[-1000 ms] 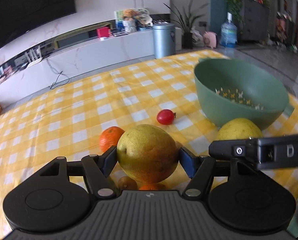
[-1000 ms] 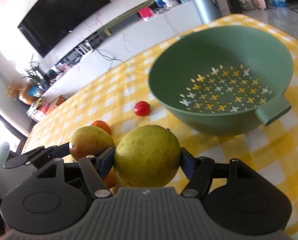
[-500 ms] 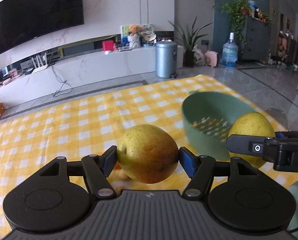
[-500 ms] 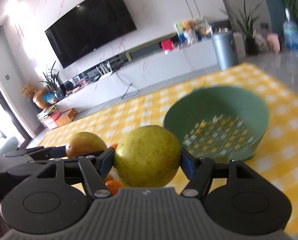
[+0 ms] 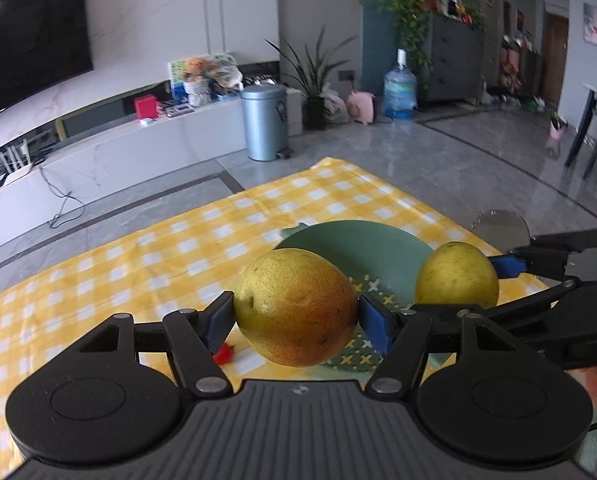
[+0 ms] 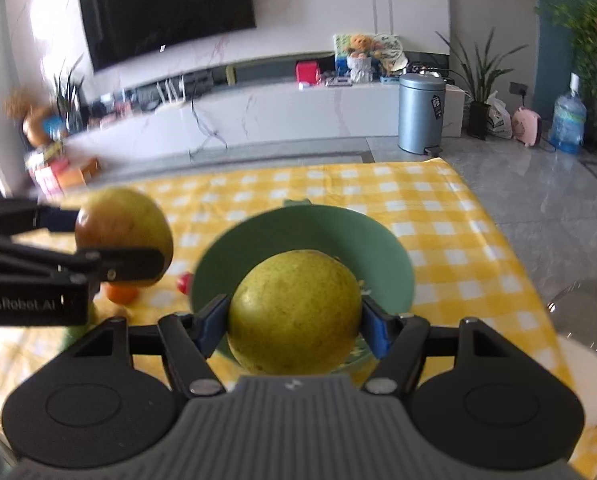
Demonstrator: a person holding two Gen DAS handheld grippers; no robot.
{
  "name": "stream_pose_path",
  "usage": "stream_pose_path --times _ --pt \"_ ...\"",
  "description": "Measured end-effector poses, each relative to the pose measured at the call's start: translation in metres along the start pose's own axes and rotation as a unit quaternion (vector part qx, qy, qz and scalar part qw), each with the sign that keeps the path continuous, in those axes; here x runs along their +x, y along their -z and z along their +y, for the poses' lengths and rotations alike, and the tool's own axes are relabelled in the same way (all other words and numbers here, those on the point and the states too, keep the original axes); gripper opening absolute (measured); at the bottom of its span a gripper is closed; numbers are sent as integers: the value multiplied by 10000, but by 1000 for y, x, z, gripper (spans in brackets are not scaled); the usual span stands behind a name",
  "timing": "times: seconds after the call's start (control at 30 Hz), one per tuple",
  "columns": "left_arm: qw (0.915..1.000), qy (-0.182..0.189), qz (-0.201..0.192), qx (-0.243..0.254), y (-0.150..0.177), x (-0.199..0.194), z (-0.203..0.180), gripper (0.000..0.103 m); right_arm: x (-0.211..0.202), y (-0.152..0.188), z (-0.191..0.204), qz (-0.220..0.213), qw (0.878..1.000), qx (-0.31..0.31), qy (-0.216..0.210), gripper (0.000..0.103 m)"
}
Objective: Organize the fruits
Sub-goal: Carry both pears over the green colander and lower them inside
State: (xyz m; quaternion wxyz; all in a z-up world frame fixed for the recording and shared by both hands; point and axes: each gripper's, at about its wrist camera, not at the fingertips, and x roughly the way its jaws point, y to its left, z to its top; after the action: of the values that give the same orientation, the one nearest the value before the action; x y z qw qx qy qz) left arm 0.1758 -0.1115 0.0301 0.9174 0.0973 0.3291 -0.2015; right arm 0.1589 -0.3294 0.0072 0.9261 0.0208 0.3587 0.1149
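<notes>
The step in hand looks like the carry: two pears are up off the desk [image 5: 98, 264] and on their way to the green colander [image 6: 302, 240].

The left gripper [image 5: 296, 318] is clamped on a reddish-yellow pear [image 5: 296, 306], blue pads pressing its two sides. In its own view that pear hangs over the near left rim of the colander, not yet over the perforated floor.

The right gripper [image 6: 294, 322] holds a greener pear [image 6: 294, 312] in the same way, pads on both flanks. From its camera this pear sits right in front of the colander's hollow, so it seems the closer of the two to a drop.

Next, each gripper probably needs to come in over the bowl, lower, then spread its jaws so the fruit settles instead of bouncing. The two grippers are near each other, so going one at a time would avoid a knock.

An orange [image 6: 120, 294] and a small red tomato [image 6: 184, 282] lie on the checked cloth, left of the colander, waiting their turn.
</notes>
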Motion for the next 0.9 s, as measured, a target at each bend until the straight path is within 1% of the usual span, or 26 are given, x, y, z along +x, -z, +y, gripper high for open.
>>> stream_pose_path --times 0.1,0.2,0.33,0.5,0.6,0.77,0.9 --pt "9998 150 160 -34 -5 20 -2 77 17 -3 -6 209 9995 -223 -47 66" --pt "9990 264 341 -151 -4 38 0 77 30 -5 -2 347 9974 -634 -4 66" --pt "9982 301 511 -64 -1 54 -1 77 49 -6 1 504 9935 -1023 -57 66" --pt "9961 421 770 -11 4 70 -3 77 70 -4 9 841 9865 -1404 -83 66" --pt "9951 402 903 75 8 75 -5 77 77 -3 14 1062 9837 -1433 -225 66" --pt "9921 442 1173 -7 10 73 -1 77 81 -2 18 1429 9806 -1276 -414 66" --pt "9888 402 1424 187 12 65 -2 77 79 -1 26 1760 9745 -1234 -649 66"
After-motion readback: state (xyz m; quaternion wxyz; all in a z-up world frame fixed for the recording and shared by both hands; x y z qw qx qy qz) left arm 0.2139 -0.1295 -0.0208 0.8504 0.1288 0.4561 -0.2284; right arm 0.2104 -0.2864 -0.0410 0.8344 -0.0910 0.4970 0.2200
